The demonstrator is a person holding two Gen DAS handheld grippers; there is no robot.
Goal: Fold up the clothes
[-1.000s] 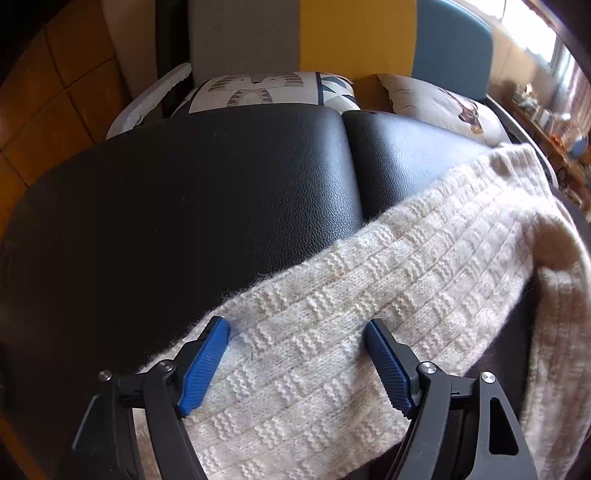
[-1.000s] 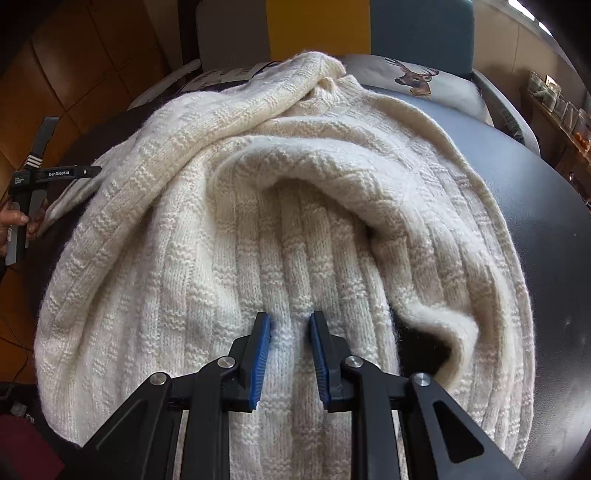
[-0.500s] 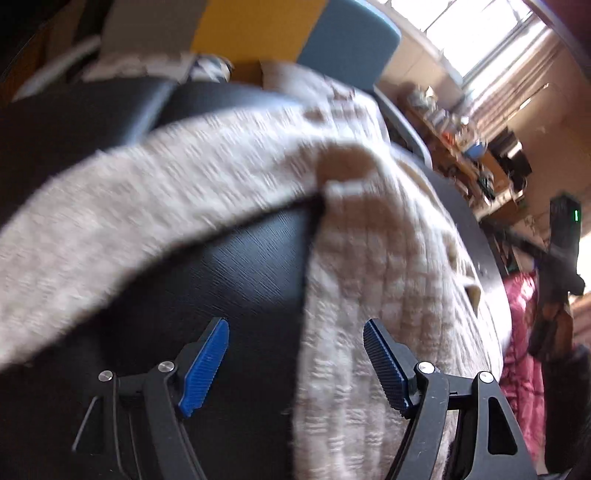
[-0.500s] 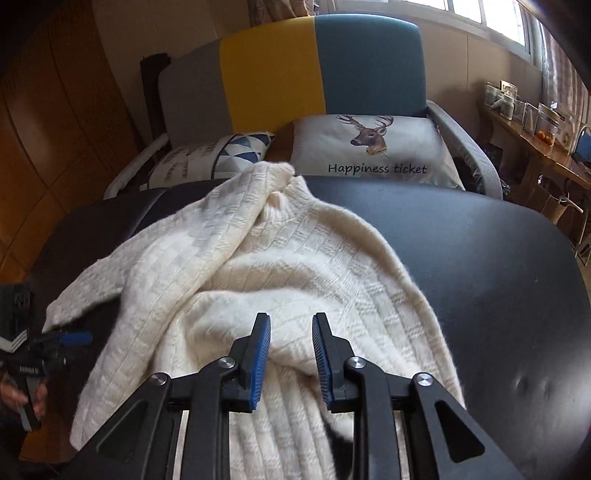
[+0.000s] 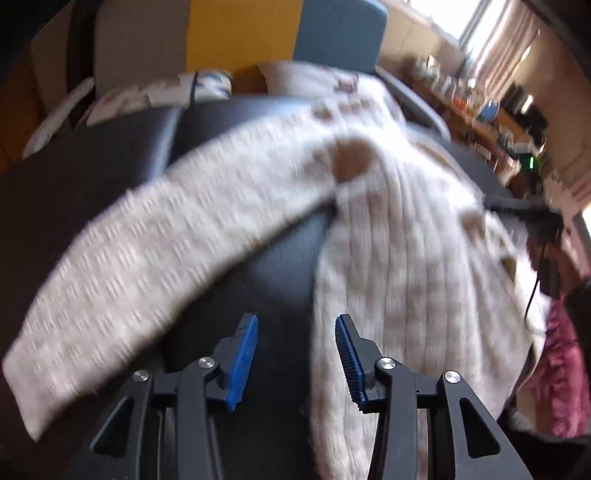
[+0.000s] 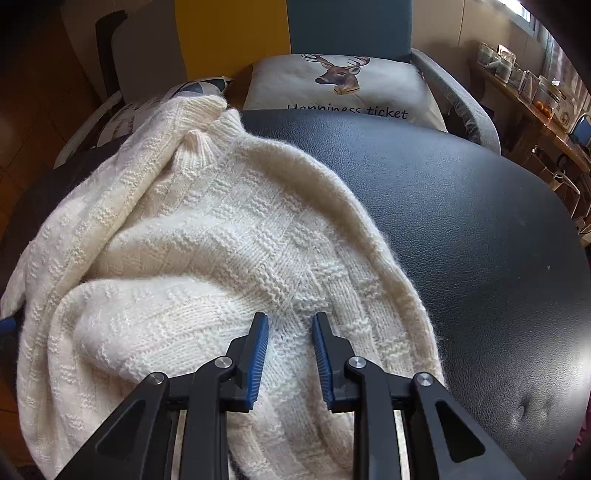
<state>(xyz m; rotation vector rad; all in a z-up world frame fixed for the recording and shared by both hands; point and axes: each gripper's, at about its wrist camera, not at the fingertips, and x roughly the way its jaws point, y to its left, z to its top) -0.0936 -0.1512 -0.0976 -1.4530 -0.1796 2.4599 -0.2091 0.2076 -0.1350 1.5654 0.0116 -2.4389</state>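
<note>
Both part-open and empty, the left hand-held gripper point(image 5: 295, 356) and the right hand-held gripper point(image 6: 290, 360) hovered over the rumpled sweater point(image 6: 207, 251) on the counter point(image 6: 480, 229), likely seeking an edge.

Cream knit sweater point(image 6: 207, 251) lies crumpled, unfolded.

A black leather-textured desk point(image 6: 461, 221) fills the foreground. Behind it stands an armchair point(image 6: 347, 26) with a backrest in 3 panels, grey, yellow and blue, and grey padded arms. On its seat lie 2 cushions: a deer-print cushion point(image 6: 343, 83) lettered "ticket" and a geometric-patterned cushion point(image 6: 184, 90). Orange-brown wall panels point(image 6: 33, 92) lie left. At right, a cluttered wooden shelf point(image 6: 532, 99) runs beneath a bright, curtained window point(image 5: 476, 29).
</note>
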